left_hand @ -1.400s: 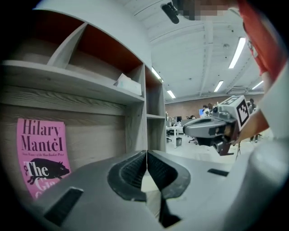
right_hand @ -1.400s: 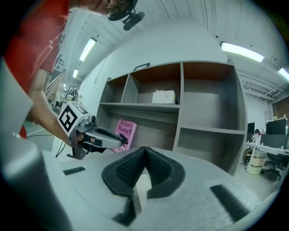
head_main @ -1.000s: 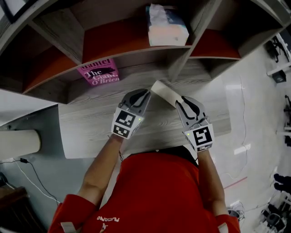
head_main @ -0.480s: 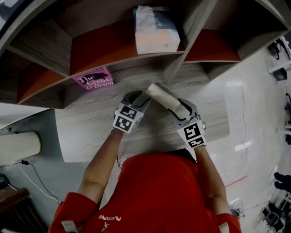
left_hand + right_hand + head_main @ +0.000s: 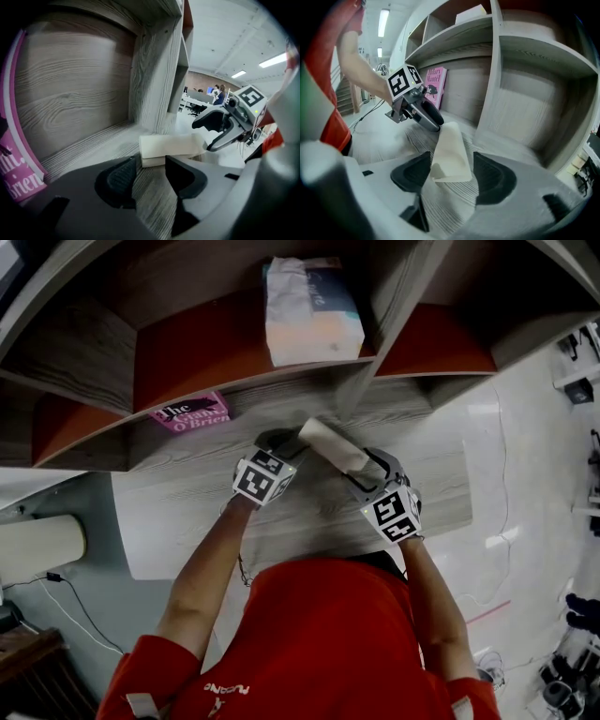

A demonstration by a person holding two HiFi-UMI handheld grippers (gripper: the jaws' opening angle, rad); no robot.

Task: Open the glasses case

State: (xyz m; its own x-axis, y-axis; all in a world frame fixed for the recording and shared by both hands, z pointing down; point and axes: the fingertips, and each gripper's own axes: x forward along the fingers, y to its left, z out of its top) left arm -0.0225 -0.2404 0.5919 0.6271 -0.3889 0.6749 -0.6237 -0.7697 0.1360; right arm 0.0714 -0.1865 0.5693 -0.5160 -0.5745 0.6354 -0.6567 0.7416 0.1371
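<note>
- Head view: a cream glasses case lay on the wood-grain desk top, under a shelf unit. A pink book leaned to the left. A tissue pack sat on the shelf above. An upright divider rose just behind the case. The left gripper met the case's left end and the right gripper its right end. The person's red shirt filled the lower frame.
- Left gripper view: the pink book stood at the far left and the upright divider rose behind the glasses case. The right gripper reached in at the case's far end. The left gripper had its jaws apart, the case's near end lying at their tips, unclamped. Contact could not be judged.
- Right gripper view: the pink book leaned against the back panel and the tissue pack showed on the top shelf. The left gripper sat at the far end of the glasses case. The right gripper had its jaws spread, the case's near end between the pads with a gap on the right side.
</note>
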